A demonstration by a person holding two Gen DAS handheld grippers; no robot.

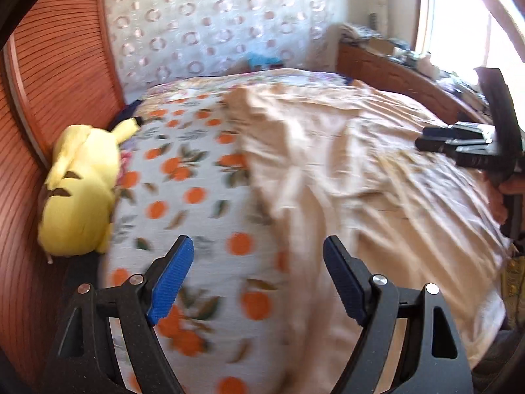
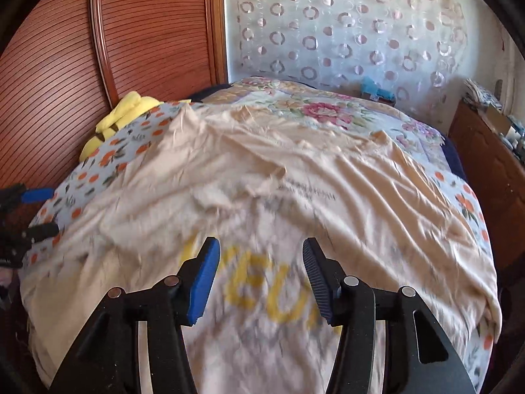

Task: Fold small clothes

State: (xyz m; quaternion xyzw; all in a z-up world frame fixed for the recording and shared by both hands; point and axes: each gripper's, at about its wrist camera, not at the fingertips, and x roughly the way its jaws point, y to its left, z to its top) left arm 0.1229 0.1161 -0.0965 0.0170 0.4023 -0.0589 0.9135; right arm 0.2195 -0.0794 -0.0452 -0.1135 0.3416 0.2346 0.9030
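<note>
One beige shirt (image 2: 262, 170) | spread flat, wrinkled | yellow lettering, blurred

yellow lettering (image 2: 272, 290) on beige shirt (image 2: 262, 177) blurred unreadable, plush toy (image 2: 131, 106) half hidden

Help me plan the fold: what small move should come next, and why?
Probably lower the right gripper onto the shirt and pinch an edge: both grippers are open and empty, the shirt lies spread but wrinkled, and the left gripper hangs over the bedspread.
</note>
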